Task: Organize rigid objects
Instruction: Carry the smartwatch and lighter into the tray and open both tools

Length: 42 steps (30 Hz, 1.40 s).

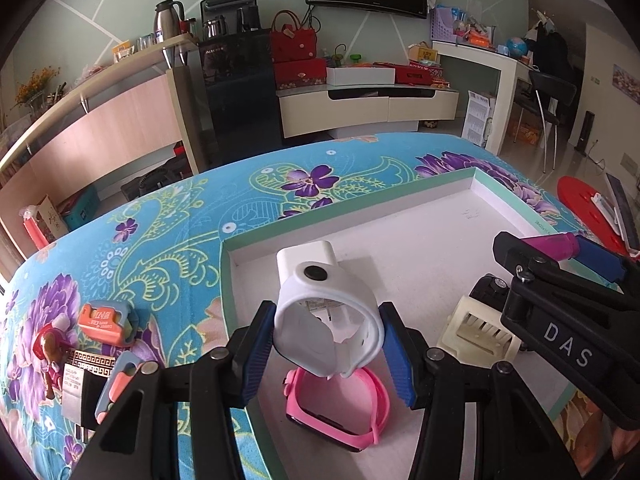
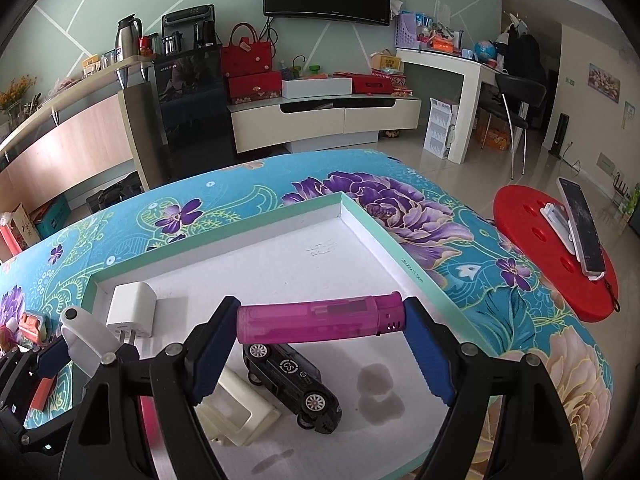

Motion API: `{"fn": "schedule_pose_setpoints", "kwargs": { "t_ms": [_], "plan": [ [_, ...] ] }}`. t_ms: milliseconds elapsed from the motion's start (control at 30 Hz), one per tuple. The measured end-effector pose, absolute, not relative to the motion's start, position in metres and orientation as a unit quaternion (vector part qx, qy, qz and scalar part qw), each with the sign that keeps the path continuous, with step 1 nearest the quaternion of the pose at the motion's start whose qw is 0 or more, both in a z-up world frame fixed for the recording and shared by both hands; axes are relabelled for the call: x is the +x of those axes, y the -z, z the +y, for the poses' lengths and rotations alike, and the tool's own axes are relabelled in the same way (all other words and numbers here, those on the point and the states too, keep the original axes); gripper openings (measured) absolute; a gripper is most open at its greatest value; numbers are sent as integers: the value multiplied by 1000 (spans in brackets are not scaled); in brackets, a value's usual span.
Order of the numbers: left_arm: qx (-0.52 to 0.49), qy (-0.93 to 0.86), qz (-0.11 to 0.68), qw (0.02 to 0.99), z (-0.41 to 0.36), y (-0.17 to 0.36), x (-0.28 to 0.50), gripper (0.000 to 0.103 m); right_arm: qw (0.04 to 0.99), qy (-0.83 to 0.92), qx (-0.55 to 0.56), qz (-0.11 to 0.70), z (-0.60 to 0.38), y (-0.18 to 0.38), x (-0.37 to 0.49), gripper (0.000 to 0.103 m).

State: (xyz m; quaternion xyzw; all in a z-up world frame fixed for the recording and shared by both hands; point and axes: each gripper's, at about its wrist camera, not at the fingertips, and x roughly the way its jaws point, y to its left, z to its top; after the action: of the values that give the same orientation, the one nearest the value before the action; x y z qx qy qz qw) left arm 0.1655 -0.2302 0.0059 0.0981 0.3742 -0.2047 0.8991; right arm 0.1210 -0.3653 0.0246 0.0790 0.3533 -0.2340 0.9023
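The step in hand is judged to be the setting of two held things into the shallow white tray with the green rim, which lies on the counter under a floral cloth. The left claw is clenched on a white wristband, its blue pads pressed on the loop's two sides, and the band hangs just above the tray's near left part, over a pink watch that already lies there. It should be lowered beside the pink watch, not on it, and let go only once the loop rests on the tray floor, since a springy band may be expected to roll. The right claw is grasping a magenta lighter crosswise by its two ends, above a black toy car; the free floor to the right of the car is the better place for it. Within the tray, from near to far, a cream plastic piece is seen beside the car, then a white plug adapter near the far left corner, and the far right part is bare. Outside it, on the cloth to the left, an orange eraser, a small figurine and a dark packet are not yet gathered.
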Motion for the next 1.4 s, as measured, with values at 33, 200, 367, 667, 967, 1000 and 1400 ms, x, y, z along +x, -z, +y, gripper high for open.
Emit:
{"fn": "schedule_pose_setpoints", "kwargs": {
  "t_ms": [33, 200, 367, 667, 967, 1000, 1400],
  "plan": [
    [97, 204, 375, 899, -230, -6, 166, 55, 902, 233, 80, 354, -365, -24, 121, 82],
    [97, 203, 378, 898, -230, -7, 166, 56, 902, 231, 84, 355, -367, -24, 121, 82],
    [92, 197, 376, 901, -227, -10, 165, 68, 902, 226, 84, 358, -366, -23, 121, 82],
    [81, 182, 378, 904, -216, -15, 167, 80, 905, 220, 80, 357, -363, -23, 122, 83],
    [70, 167, 382, 906, -205, -16, 171, 102, 902, 222, 96, 357, -369, -21, 121, 93],
    [67, 164, 381, 908, -203, -17, 171, 103, 902, 222, 95, 358, -369, -21, 121, 93],
    [24, 97, 395, 913, -170, -14, 184, 103, 897, 214, 88, 377, -365, -14, 126, 94]
  ]
}}
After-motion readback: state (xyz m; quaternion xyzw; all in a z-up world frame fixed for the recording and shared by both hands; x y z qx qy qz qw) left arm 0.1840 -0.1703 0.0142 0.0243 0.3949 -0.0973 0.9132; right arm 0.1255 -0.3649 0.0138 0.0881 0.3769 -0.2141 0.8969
